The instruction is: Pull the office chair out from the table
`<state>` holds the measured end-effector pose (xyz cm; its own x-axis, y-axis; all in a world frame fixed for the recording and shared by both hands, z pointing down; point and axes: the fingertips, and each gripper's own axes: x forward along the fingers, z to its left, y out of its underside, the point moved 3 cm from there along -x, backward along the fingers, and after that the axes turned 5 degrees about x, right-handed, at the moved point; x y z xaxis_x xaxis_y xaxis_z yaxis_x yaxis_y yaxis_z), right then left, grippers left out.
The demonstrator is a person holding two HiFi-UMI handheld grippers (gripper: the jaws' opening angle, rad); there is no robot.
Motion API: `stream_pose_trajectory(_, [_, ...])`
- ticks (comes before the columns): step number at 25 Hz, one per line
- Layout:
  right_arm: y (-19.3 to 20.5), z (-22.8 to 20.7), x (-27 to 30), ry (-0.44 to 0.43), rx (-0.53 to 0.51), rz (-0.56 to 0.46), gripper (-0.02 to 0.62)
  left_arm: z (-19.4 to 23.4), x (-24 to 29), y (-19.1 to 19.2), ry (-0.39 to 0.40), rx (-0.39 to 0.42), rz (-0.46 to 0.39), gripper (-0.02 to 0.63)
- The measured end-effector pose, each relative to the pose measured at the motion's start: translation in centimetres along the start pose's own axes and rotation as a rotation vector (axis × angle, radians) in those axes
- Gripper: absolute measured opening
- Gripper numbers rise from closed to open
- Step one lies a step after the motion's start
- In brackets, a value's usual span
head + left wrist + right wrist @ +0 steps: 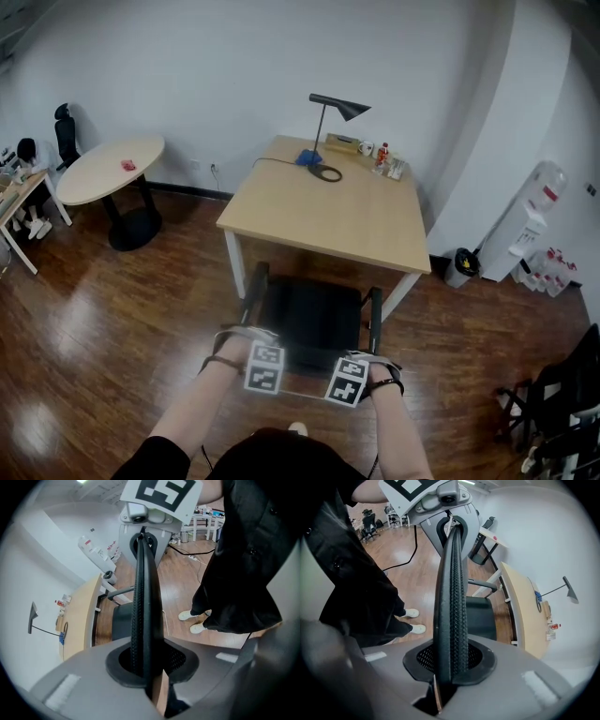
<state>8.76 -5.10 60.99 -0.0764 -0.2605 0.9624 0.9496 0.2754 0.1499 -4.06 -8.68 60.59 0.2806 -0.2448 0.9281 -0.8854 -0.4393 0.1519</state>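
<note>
Black mesh-back office chair (pixel 314 317) close against light wooden table (pixel 319 216), seat at near edge. Left gripper (pixel 145 667), right gripper (pixel 452 667) both clamped narrow on backrest top rim (pixel 143 573). Probably light-rolling; rim stiff, mesh springy: grip rim, pull level.

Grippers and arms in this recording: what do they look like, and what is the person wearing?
Both the left gripper and the right gripper have smooth grey bodies, each topped by a white cube printed with black square markers. Dark straps wrap each wrist, and a black cable hangs by the left gripper. The person wears a black short-sleeved top and white shoes.
</note>
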Motion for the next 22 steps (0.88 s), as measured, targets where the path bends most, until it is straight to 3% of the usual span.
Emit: stream_pose_trajectory(22, [-0.2,5.5,-1.4,-0.014,0.017,0.008,0.072,-5.2,-2.1,-0.8,0.034,-0.012,-0.015,0.063])
